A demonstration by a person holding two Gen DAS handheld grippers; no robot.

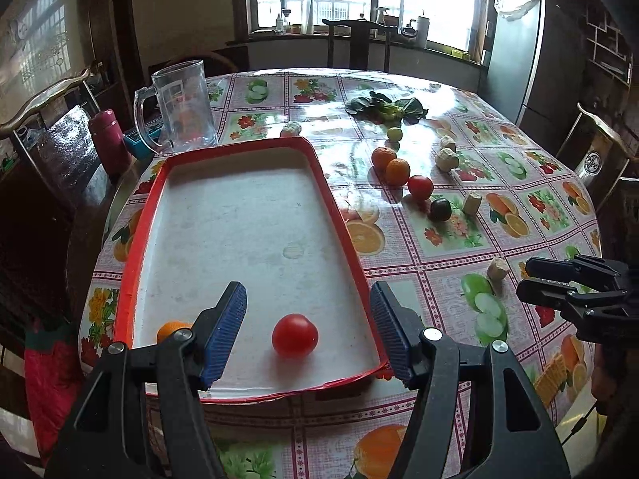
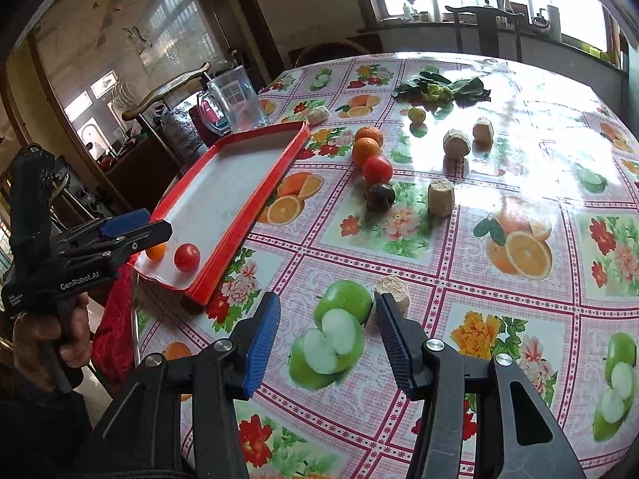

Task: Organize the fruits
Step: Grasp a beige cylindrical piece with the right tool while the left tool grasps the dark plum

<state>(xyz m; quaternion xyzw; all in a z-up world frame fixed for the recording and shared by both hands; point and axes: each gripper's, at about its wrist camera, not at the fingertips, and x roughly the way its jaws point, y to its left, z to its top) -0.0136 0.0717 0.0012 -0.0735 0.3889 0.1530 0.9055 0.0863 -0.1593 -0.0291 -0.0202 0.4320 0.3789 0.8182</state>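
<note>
A red-rimmed white tray (image 1: pixel 239 147) (image 2: pixel 247 215) lies at the table's left. In it lie a red tomato (image 1: pixel 294 335) (image 2: pixel 187 257) and a small orange (image 1: pixel 169 329) (image 2: pixel 155 251). My left gripper (image 1: pixel 307 315) (image 2: pixel 153 223) is open and empty above the tray's near end, the tomato between its fingers. On the cloth lie two oranges (image 1: pixel 390 165) (image 2: pixel 365 143), a tomato (image 1: pixel 420 187) (image 2: pixel 377 168), a dark plum (image 1: pixel 440 209) (image 2: pixel 380 196) and a green fruit (image 1: pixel 394 133) (image 2: pixel 416 113). My right gripper (image 2: pixel 325 329) (image 1: pixel 527 279) is open and empty above the cloth.
Several beige corn-cob pieces (image 2: pixel 440 198) (image 1: pixel 498 269) are scattered on the cloth; one (image 2: pixel 393 291) lies by my right finger. Leafy greens (image 1: pixel 385 105) (image 2: pixel 441 88) lie at the far side. A clear jug (image 1: pixel 181 107) (image 2: pixel 235 97) stands behind the tray. Chairs ring the table.
</note>
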